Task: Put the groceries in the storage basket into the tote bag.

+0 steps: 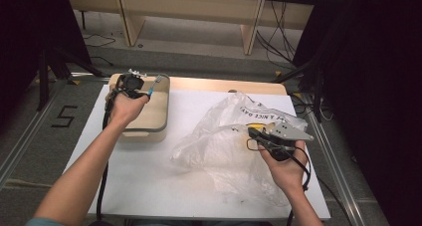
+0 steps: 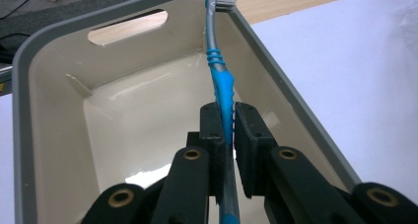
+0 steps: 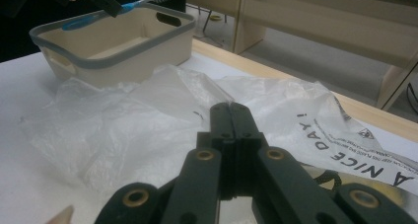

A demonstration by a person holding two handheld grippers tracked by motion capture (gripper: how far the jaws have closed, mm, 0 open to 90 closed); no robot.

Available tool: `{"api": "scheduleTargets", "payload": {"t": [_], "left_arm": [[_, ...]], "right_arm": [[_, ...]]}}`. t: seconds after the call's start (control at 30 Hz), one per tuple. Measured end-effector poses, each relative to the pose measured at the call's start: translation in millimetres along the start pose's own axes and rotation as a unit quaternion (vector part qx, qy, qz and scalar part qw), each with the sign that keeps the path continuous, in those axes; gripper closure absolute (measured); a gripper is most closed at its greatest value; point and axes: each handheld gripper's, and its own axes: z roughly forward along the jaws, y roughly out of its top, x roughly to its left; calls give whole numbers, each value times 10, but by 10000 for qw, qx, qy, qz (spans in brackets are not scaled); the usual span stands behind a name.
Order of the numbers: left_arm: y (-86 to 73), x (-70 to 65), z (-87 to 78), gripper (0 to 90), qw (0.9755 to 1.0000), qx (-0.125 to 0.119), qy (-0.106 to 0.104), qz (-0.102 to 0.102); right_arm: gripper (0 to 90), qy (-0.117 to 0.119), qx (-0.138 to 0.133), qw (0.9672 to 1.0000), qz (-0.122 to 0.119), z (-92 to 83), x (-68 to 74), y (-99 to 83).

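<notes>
A: What is the left hand-held gripper (image 2: 224,135) doing?

B: Its two black jaws are clamped on a toothbrush (image 2: 220,86), gripping the blue part of the handle. The brush runs lengthwise between the jaws, with the grey neck and the white bristle head pointing away from the hand.

A: Where is the toothbrush relative to the bin?

B: It is held above a cream plastic bin (image 2: 54,110) with a grey rim. In the left gripper view the handle hangs over the bin's open inside, and the bristle head reaches the far rim, close to one corner. I cannot tell whether the head touches the rim. In the high view the bin (image 1: 160,117) sits on the white surface (image 1: 149,176), with the left hand (image 1: 127,106) over its left half.

A: And the right hand-held gripper (image 3: 230,116)?

B: Its jaws are pressed together with nothing between them. It rests over a crumpled clear plastic bag (image 3: 128,120) that lies on the surface to the right of the bin. The bag carries black printed lettering that includes the words "A NICE DAY". In the high view the right hand (image 1: 286,166) holds that gripper at the bag's right side, well apart from the bin.
</notes>
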Motion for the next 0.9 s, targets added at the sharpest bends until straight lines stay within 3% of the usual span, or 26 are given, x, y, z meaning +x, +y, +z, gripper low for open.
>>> {"api": "scheduleTargets", "payload": {"t": [0.9], "left_arm": [[-137,-202,-258,823,9986,-185,-408,279]], "right_arm": [[900,14,2,10000,2,4,8,0]]}}
